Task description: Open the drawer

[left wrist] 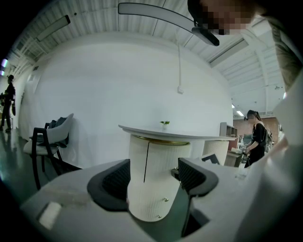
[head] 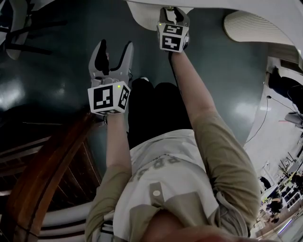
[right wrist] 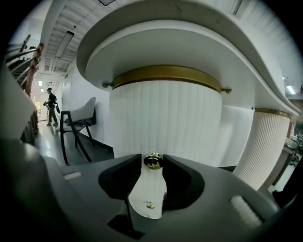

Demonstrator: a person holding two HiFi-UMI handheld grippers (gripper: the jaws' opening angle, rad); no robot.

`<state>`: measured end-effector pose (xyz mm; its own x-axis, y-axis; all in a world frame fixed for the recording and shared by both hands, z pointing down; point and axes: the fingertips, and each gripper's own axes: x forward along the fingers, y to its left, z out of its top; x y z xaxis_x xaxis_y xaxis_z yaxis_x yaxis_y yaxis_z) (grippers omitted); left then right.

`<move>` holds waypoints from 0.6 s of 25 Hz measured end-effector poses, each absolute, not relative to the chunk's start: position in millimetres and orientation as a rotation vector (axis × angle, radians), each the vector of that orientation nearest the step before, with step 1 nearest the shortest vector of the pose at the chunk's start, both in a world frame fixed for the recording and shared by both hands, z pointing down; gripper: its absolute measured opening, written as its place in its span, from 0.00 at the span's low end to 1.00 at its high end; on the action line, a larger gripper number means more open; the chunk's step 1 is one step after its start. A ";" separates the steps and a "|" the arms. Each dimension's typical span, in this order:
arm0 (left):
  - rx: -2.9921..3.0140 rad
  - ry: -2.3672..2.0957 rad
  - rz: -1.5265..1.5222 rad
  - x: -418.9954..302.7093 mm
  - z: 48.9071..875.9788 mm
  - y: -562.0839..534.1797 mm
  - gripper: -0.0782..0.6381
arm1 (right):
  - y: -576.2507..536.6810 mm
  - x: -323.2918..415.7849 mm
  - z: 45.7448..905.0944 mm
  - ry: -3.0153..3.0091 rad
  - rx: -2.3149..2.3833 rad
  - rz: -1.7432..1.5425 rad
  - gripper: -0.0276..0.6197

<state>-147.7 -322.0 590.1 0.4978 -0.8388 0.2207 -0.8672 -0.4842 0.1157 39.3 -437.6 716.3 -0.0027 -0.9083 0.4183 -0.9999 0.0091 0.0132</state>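
A white ribbed round cabinet (right wrist: 165, 123) stands under a white tabletop (right wrist: 199, 42), with a gold band (right wrist: 165, 74) round its top. A small gold drawer knob (right wrist: 153, 161) sits on its front, and a second knob (right wrist: 150, 205) lies lower down. My right gripper (right wrist: 152, 165) has its jaws closed in on the upper knob, with the pads against its sides. In the head view the right gripper (head: 173, 14) reaches up to the cabinet's edge. My left gripper (head: 113, 56) hangs open in the air to the left, holding nothing. It faces the cabinet (left wrist: 154, 184) from farther off.
A curved wooden railing (head: 42, 175) fills the lower left of the head view. A chair (left wrist: 49, 142) stands by the wall at left. A second ribbed pedestal (right wrist: 267, 146) stands to the right. People stand far off (left wrist: 258, 137). The floor (head: 57, 75) is dark and glossy.
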 end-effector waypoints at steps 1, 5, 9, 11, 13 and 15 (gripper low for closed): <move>2.529 -1.461 0.199 -147.6 591.2 -322.6 0.56 | -437.8 42.5 716.7 -1.972 1.987 0.419 0.23; 2.529 -1.453 0.200 -146.4 592.7 -324.4 0.55 | -437.2 47.7 719.1 -1.968 1.993 0.434 0.22; 2.515 -1.460 0.199 -147.9 591.3 -326.5 0.56 | -437.6 45.9 720.2 -1.978 1.974 0.453 0.22; 2.513 -1.462 0.196 -147.4 588.2 -327.0 0.56 | -436.9 45.4 720.4 -1.980 1.959 0.457 0.22; 2.517 -1.463 0.192 -145.8 585.1 -327.4 0.56 | -436.3 46.0 719.7 -1.980 1.950 0.459 0.22; 2.520 -1.459 0.186 -144.3 582.7 -328.0 0.56 | -436.8 46.6 720.4 -1.979 1.951 0.465 0.22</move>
<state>-144.3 -328.0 582.7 0.4983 -0.8387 0.2199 -0.8670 -0.4812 0.1292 46.6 -436.8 720.4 -0.0138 -0.8948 0.4463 -0.9999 0.0130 -0.0049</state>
